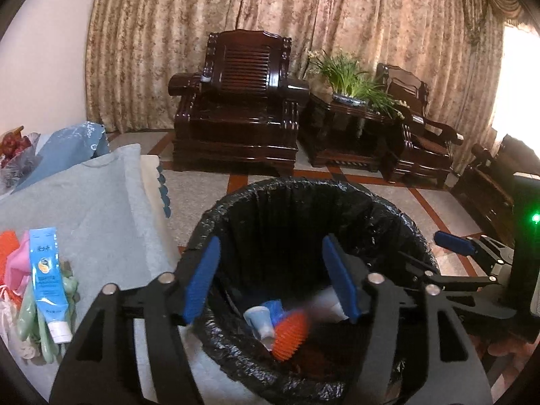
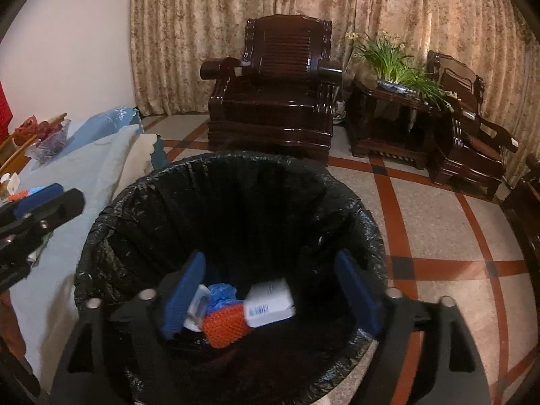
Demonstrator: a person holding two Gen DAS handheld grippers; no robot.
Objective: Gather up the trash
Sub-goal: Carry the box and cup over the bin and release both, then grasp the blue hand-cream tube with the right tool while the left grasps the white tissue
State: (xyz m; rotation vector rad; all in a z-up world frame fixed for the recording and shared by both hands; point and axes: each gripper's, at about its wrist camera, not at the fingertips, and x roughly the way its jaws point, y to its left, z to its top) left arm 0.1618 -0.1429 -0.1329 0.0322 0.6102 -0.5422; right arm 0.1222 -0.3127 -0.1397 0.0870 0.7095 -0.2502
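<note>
- Both tongs, left [image 1: 270, 278] and right [image 2: 271, 292], stood open and empty above the bin [image 2: 216, 182].
- Trash [image 2: 224, 325] lay inside the bin.
- A tube [image 1: 49, 283] lay on the bench [image 1: 101, 209], beside the bin rim.
- The floor [image 2: 438, 222] beyond was free.

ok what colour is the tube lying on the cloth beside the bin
Light blue with a white cap; the tube shows best in the left wrist view.

The trash bin [image 2: 233, 222] mouth stood open and unobstructed above; a black liner [image 1: 398, 236] covered its rim. Both grippers hung over it side by side, close together. The table [image 1: 101, 209] edge adjoined the bin's left side, with a blue tube [image 1: 49, 280] near that edge. Tiled floor [image 2: 438, 222] right of the bin lay clear up to the armchair [image 2: 273, 91].
</note>
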